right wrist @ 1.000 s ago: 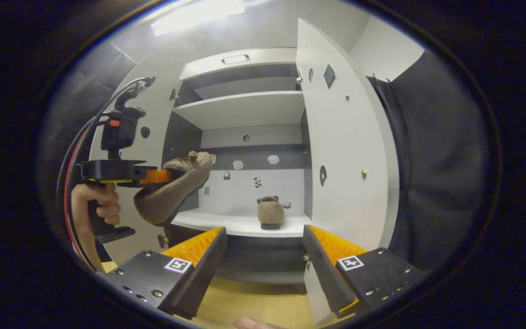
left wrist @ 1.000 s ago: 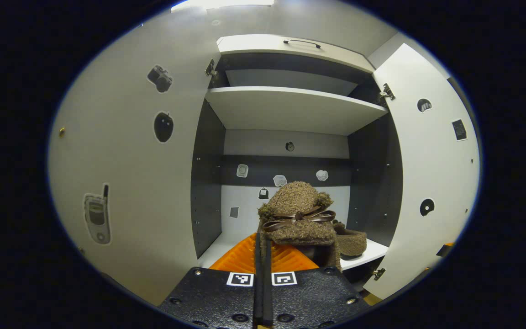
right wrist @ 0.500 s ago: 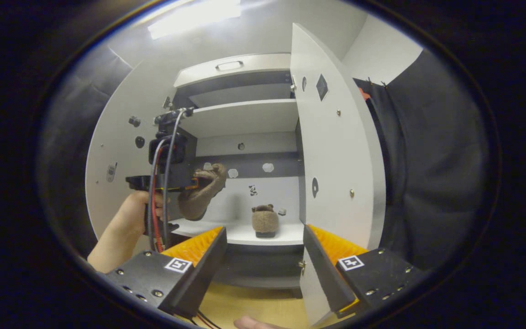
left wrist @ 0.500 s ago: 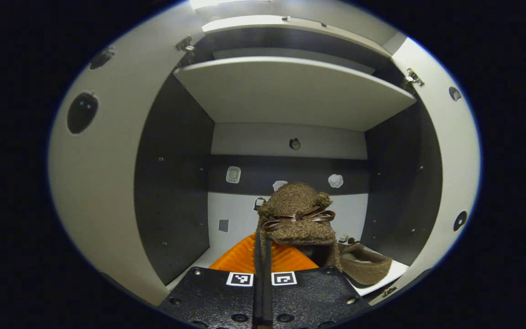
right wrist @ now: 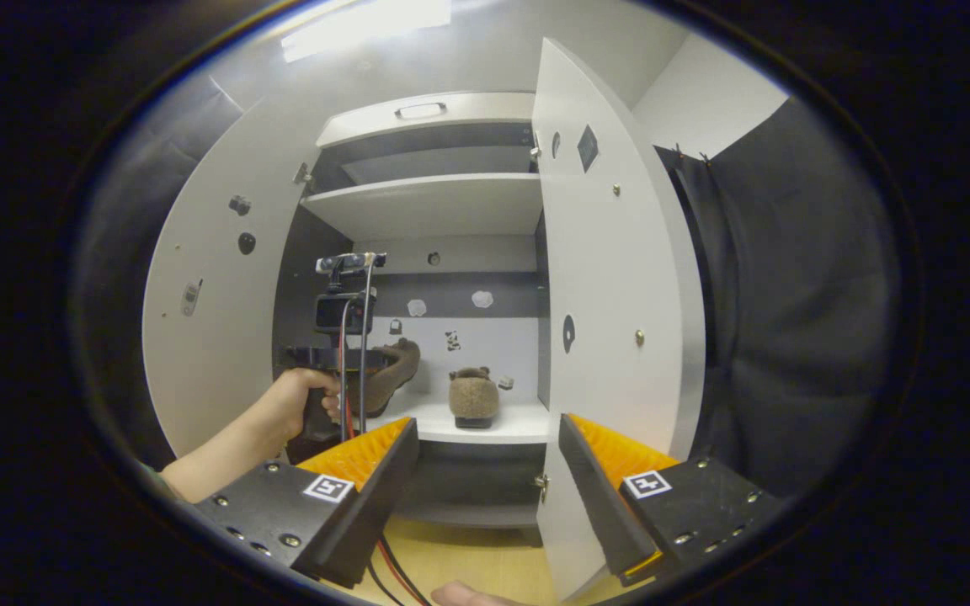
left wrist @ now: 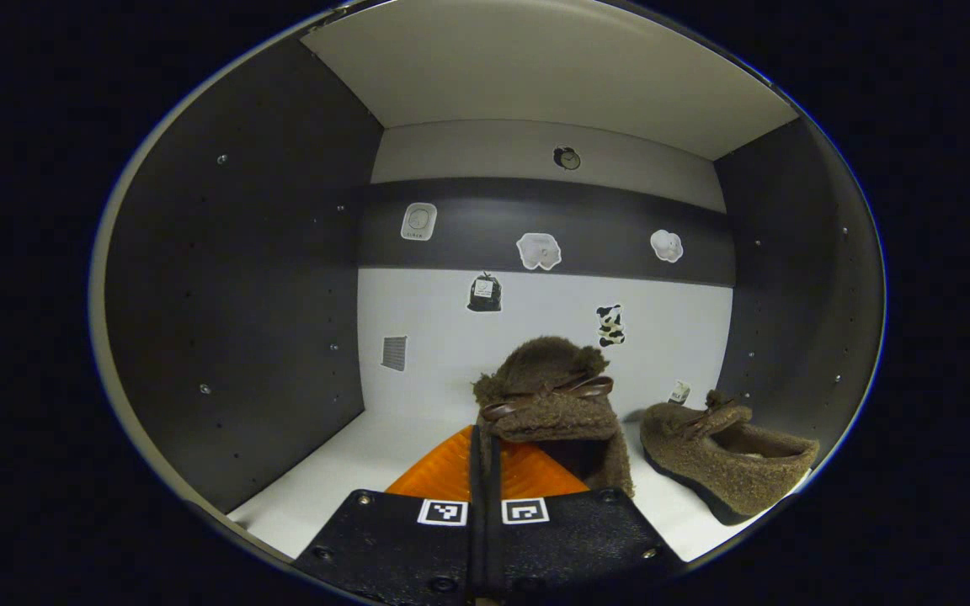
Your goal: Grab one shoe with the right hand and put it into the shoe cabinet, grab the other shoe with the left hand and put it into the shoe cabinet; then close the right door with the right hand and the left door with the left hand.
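Held shoe now inside cabinet, sole hidden

The lower shelf of the shoe cabinet is a white board between dark side walls, with a back wall that is pale below and dark above and dotted with small stickers. One brown fuzzy shoe lies directly on it at the right, near the right side wall, its opening turned up. In the right gripper view that shoe stands on the same shelf with an upper shelf overhead.
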Motion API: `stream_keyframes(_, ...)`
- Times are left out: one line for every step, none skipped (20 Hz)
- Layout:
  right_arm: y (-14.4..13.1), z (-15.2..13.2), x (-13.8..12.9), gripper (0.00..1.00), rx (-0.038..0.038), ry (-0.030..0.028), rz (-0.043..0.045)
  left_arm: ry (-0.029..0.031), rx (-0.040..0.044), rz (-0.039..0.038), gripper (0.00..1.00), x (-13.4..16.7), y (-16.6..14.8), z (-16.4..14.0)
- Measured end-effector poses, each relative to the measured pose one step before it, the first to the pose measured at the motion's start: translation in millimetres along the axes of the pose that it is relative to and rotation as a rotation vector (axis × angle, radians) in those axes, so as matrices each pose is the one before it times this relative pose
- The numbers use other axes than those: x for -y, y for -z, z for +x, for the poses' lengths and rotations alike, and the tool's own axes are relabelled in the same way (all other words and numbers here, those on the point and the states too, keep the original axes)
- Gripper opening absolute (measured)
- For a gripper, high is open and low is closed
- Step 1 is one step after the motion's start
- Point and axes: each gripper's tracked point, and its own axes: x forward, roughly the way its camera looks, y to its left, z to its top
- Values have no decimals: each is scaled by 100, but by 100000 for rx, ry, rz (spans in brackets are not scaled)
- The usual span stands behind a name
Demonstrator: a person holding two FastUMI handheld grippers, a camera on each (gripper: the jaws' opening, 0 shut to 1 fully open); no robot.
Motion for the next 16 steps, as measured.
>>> stream_keyframes(202, 38, 133, 98, -334, 487, 149, -443, -307, 782, 1, 19, 91, 11)
stream_keyframes(181, 4, 169, 100, -303, 517, 339, -737, -382, 1259, 2, -66, 53, 123)
stream_keyframes(207, -4, -51, 100, -370, -38, 362, -939, -619, 1305, 3, -132, 92, 88)
stream_keyframes(156, -71, -21, 100, -352, -116, 435, 32, -115, 1158, 4, 163, -48, -10)
stream_keyframes(208, 24, 1, 100, -100, -51, 221, -98, 649, 739, 18, -136, -383, -62)
stream_keyframes(99, -12, 56, 100, -169, 180, -90, -227, 1028, -213, 31, -70, -146, 129)
stream_keyframes(112, -131, 61, 100, -147, 477, -129, 670, 408, 486, 45, 30, -163, -214)
stream_keyframes(-40, -135, 51, 100, -7, 198, -89, 489, 855, 354, 58, -65, -289, -189)
stream_keyframes(-15, -179, -50, 100, 69, -72, 118, -979, -1431, -411, 72, -300, 169, 6)
stream_keyframes(-102, -241, -116, 100, 207, -244, 298, 203, -1526, 171, 79, 7, 258, -571)
stream_keyframes(-167, -326, -169, 100, 412, -560, 100, 42, -190, -411, 80, -123, -67, -278)
stream_keyframes(-209, -266, -56, 100, 476, -145, -251, 1605, -1242, -672, 86, 294, 110, -421)
stream_keyframes(-199, -348, 14, 100, 556, 163, -512, 2380, 944, -1465, 88, 447, -298, -542)
stream_keyframes(-261, -385, -39, 100, 695, 145, -502, 2927, 921, -199, 91, 518, -773, -446)
stream_keyframes(-113, -267, -36, 100, -137, 160, -824, 1061, 882, 1014, 98, 113, -238, -636)
stream_keyframes(-72, -376, -78, 100, -637, 96, -799, -1192, -1547, 1182, 99, -181, -74, -869)
